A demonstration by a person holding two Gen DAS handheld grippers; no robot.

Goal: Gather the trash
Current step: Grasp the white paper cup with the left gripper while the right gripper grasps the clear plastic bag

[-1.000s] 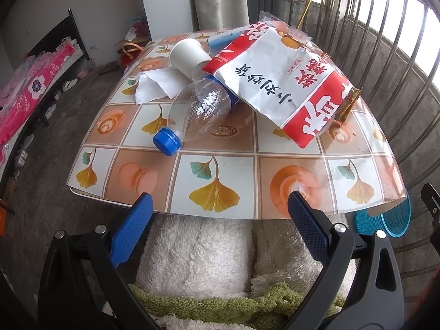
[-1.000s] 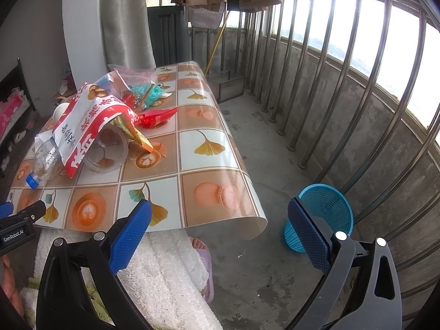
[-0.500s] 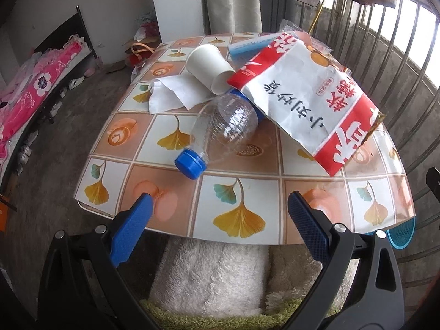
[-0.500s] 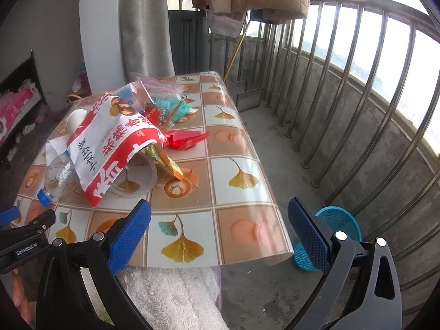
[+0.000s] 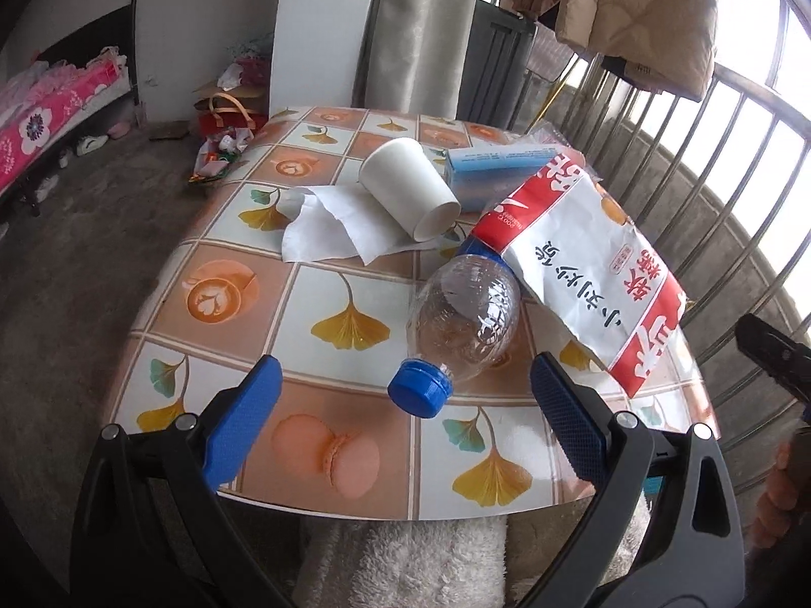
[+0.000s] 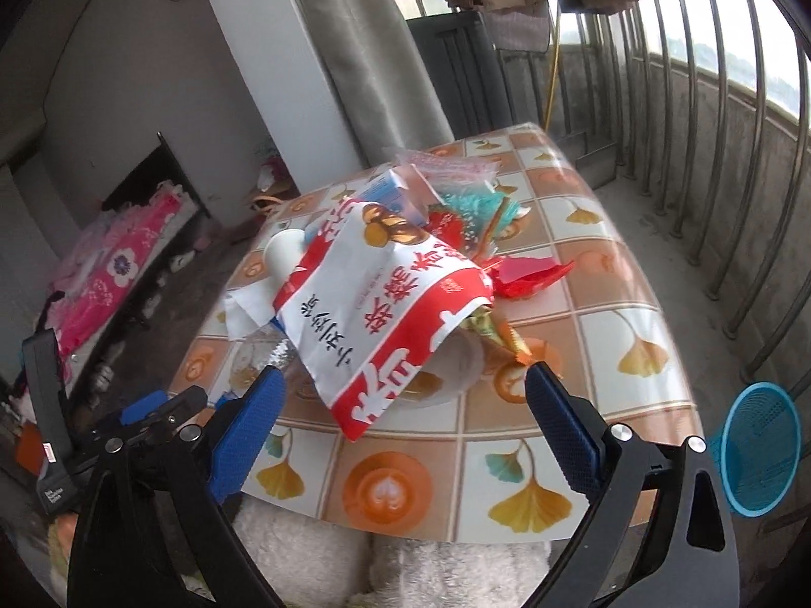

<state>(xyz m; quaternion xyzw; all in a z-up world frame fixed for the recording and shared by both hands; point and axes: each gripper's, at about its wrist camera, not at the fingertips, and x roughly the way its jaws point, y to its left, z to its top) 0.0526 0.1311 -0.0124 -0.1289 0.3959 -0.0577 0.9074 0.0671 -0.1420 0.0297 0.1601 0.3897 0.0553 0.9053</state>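
Observation:
Trash lies piled on a tiled-pattern table (image 5: 349, 461). A clear plastic bottle (image 5: 464, 321) with a blue cap lies nearest my left gripper (image 5: 403, 415), which is open over the table's front edge, the cap between its fingers but untouched. Behind it lie a white paper cup (image 5: 405, 187), a white tissue (image 5: 329, 225), a blue box (image 5: 499, 164) and a big red-and-white bag (image 5: 593, 273). My right gripper (image 6: 403, 423) hovers before that bag (image 6: 385, 304), its jaws wide and closing, nothing pressed between them. Red wrappers (image 6: 532, 276) and teal packaging (image 6: 479, 207) lie behind.
A blue mesh waste basket (image 6: 758, 448) stands on the floor right of the table, by the metal railing (image 6: 750, 162). White fluffy fabric (image 5: 431, 562) lies under the table's front edge. A pink bedspread (image 5: 45, 111), shoes and bags sit at the left; a curtain and jacket hang behind.
Both grippers swung left and closer to the table. The bottle now sits centred in the left view, and the red-and-white bag fills the middle of the right view; the basket slid to the right edge.

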